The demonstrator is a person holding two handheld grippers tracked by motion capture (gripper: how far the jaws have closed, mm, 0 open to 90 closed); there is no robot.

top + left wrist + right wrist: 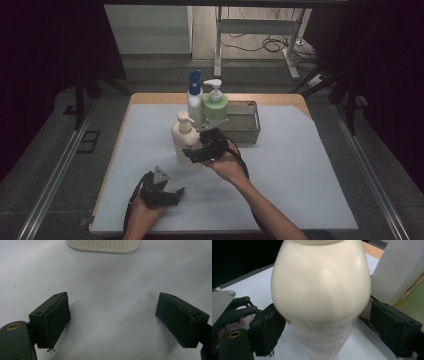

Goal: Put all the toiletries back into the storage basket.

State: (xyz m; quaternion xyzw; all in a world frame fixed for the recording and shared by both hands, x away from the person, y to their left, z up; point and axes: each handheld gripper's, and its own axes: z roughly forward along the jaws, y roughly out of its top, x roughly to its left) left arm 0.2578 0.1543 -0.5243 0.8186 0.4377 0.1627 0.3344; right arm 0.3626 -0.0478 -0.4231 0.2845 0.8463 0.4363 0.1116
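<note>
A cream pump bottle [185,142] stands upright on the white mat, left of the table's middle. My right gripper [194,153] reaches in from the right, level with its lower body. In the right gripper view the bottle [322,290] sits between the two black jaws; the left pad is close against it and a gap remains at the right pad, so my right gripper [324,306] is open around it. Near the front left, my left gripper [175,195] rests low over the mat. Its jaws [112,305] are wide open and hold nothing, with the bottle's ribbed base [102,245] ahead.
Behind the cream bottle stand a white bottle with a blue cap [194,97] and a green pump bottle [215,102]. A metal mesh tray [247,131] lies to their right. The white mat [300,165] covers the wooden table.
</note>
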